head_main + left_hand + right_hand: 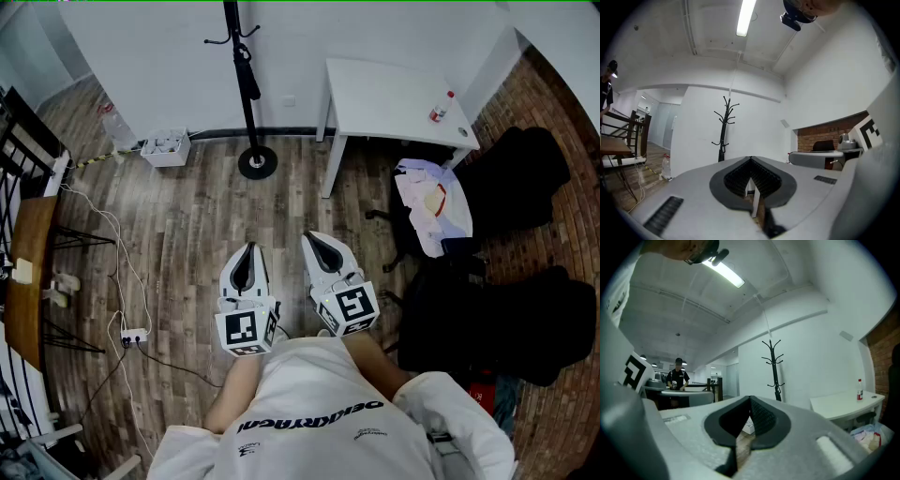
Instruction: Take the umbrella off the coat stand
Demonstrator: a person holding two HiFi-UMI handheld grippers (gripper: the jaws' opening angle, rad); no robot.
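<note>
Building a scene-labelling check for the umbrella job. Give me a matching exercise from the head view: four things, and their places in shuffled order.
Things:
1. umbrella
2. red-capped bottle
3. white box
4. power strip

Places:
A. on the floor, just left of the coat stand base
B. standing on the white table
C. hanging against the coat stand's pole
D. on the floor at the head view's lower left, cables running to it

Pairs: 1-C, 2-B, 3-A, 4-D
</note>
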